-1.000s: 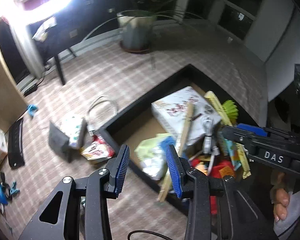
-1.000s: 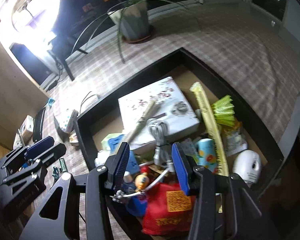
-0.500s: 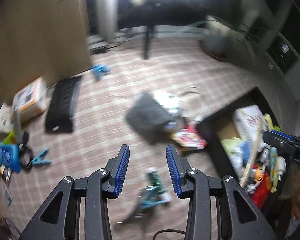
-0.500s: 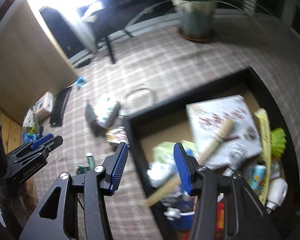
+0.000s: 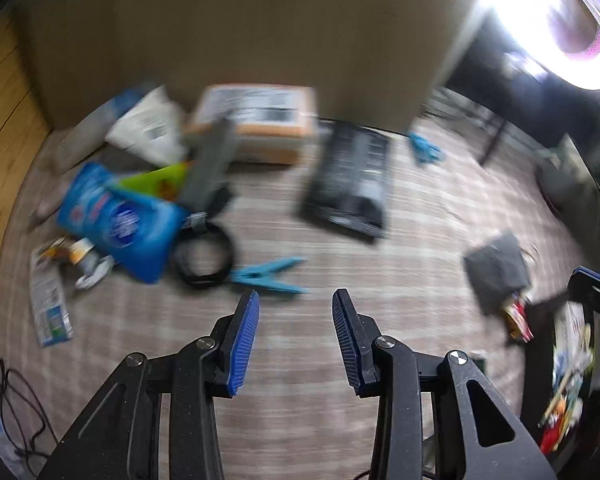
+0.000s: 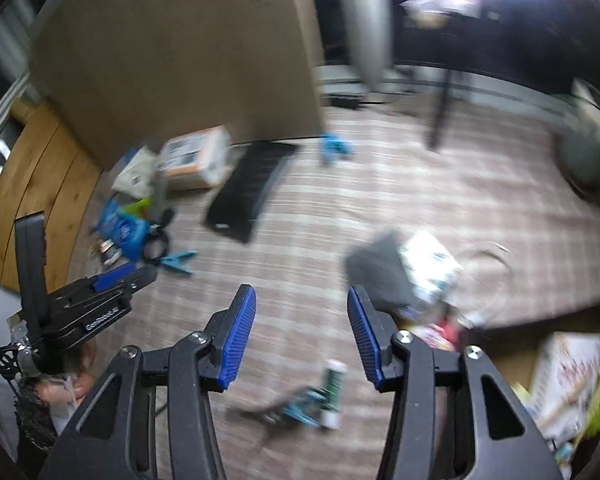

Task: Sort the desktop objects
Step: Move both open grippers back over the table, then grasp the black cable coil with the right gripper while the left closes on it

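Surface: a tabletop [image 5: 340, 264] under a plaid cloth, with a brown board [image 5: 260, 32] standing at its back and a bright ring light [image 5: 556, 12] up to your right; both views are motion-blurred
Left hand-held gripper [image 5: 295, 340]: your blue-padded jaws stand wide apart with nothing between them, above bare cloth
Right hand-held gripper [image 6: 302, 336]: also spread wide and holding nothing, over the cloth
Blue clothespin [image 5: 270, 276]: lies flat just ahead of your left gripper, beside a coiled black cable [image 5: 204, 256]
Left clutter: a blue wipes pack [image 5: 120, 220] lies partly over the cable's side, with a green packet [image 5: 156, 180] behind it and a white pouch [image 5: 148, 128] further back
Cardboard box [image 5: 260, 120]: rests against the board, with a grey bar-shaped thing [image 5: 212, 164] leaning in front of it; too blurred to name
Black keyboard [image 5: 348, 184]: lies flat to the right of the box, well apart from the clothespin
Grey pouch [image 6: 380, 276]: sits just ahead of your right gripper's right finger, touching a white printed pack [image 6: 430, 268]
Green-and-white tube [image 6: 334, 392]: lies on the cloth between your right gripper's fingers, low in that view, next to a small blue object [image 6: 300, 404] you cannot make out
Black tray [image 6: 560, 328]: at the right edge, crowded with a white printed box [image 6: 568, 364] and other blurred items
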Available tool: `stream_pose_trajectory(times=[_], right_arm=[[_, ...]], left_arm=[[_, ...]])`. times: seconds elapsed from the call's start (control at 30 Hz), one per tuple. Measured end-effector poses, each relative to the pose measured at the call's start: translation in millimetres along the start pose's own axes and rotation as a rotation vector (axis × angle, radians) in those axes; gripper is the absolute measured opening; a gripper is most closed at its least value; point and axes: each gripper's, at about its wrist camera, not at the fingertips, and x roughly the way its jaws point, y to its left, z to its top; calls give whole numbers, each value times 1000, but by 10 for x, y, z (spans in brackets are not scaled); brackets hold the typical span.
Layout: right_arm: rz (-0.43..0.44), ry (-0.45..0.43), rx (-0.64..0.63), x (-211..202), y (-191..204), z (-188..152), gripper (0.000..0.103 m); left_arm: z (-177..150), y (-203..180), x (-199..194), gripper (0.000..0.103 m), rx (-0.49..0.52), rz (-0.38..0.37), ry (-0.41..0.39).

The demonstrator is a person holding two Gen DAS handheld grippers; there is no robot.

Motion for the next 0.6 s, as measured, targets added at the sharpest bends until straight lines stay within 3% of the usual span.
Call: stream_pose_trajectory(times=[0.13,0.3,0.6], right_arm=[[17,47,-90,374,439,193,47],[63,117,-160,840,871,351,47],[126,229,-174,1500,1303,567,43]], left_arm=[[5,390,67,36,-80,53,-6],[-21,731,186,36,-153,62,6],[-32,1003,412,36,-230,-1,27]])
